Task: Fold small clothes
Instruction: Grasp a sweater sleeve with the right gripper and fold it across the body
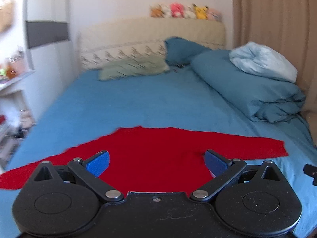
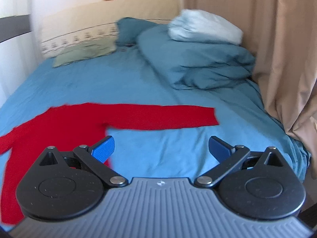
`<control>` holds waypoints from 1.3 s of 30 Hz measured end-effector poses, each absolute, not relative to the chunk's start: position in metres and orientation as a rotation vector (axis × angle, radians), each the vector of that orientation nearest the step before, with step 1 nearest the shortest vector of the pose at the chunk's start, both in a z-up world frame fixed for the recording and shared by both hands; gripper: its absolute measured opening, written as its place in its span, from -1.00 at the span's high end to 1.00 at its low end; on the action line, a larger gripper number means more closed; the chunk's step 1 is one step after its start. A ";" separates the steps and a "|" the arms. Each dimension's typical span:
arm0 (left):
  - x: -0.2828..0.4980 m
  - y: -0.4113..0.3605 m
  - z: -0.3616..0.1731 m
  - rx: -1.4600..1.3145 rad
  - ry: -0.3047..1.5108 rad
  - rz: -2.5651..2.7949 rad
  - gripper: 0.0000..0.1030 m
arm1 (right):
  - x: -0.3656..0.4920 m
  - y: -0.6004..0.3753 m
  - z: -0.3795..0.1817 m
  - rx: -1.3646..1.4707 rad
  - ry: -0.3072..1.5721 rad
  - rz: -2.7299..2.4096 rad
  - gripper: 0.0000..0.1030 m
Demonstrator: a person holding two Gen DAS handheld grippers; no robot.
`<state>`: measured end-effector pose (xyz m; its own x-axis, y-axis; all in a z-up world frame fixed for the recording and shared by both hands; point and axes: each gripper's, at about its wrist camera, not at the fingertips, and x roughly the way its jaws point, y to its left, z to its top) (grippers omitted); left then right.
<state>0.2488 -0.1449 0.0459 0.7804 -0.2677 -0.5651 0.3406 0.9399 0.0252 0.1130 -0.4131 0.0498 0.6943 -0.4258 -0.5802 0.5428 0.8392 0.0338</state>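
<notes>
Red top [image 1: 150,158] flat on bed [image 1: 138,103], unfolded; left gripper [image 1: 156,163] over top, right gripper [image 2: 161,149] beside it, fingers spread, empty. Next: pinch a sleeve [image 2: 158,118]

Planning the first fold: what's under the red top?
The red top lies flat on the blue bedsheet, sleeves spread. Only sheet shows around it; whatever lies directly beneath is covered.

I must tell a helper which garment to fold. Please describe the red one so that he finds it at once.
Look at the bed with the blue sheet. Near its foot, far from the pillows, the red top lies flat, both long sleeves spread sideways. It is the only red thing there; the other bedding is blue, teal or pale green.
</notes>
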 end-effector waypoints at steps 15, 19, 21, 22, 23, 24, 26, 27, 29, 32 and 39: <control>0.476 -0.279 -0.123 0.105 0.912 -0.420 -1.00 | 0.256 -0.597 -0.138 0.527 0.650 -0.735 -0.86; 0.501 -0.301 -0.143 0.123 0.974 -0.385 -1.00 | 0.273 -0.620 -0.161 0.606 0.672 -0.755 -0.63; 0.511 -0.309 -0.155 0.143 1.001 -0.365 -1.00 | 0.279 -0.623 -0.163 0.589 0.648 -0.767 -0.56; 0.514 -0.315 -0.159 0.153 1.006 -0.355 -1.00 | 0.282 -0.626 -0.164 0.581 0.645 -0.780 -0.45; 0.517 -0.318 -0.164 0.165 1.009 -0.344 -1.00 | 0.285 -0.630 -0.165 0.582 0.641 -0.794 -0.36; 0.520 -0.322 -0.170 0.184 1.013 -0.329 -1.00 | 0.286 -0.633 -0.165 0.589 0.631 -0.806 -0.30; 0.522 -0.329 -0.179 0.214 1.018 -0.314 -1.00 | 0.287 -0.641 -0.166 0.607 0.617 -0.830 0.17; 0.522 -0.331 -0.182 0.226 1.017 -0.309 -1.00 | 0.288 -0.646 -0.166 0.616 0.619 -0.842 0.26; 0.519 -0.334 -0.184 0.242 1.002 -0.307 -1.00 | 0.290 -0.650 -0.163 0.625 0.619 -0.838 0.51; 0.521 -0.333 -0.183 0.243 1.026 -0.315 -1.00 | 0.296 -0.644 -0.148 0.565 0.636 -0.835 0.59; 0.529 -0.273 -0.127 0.160 0.982 -0.332 -1.00 | 0.346 -0.592 -0.053 0.465 0.513 -0.659 0.60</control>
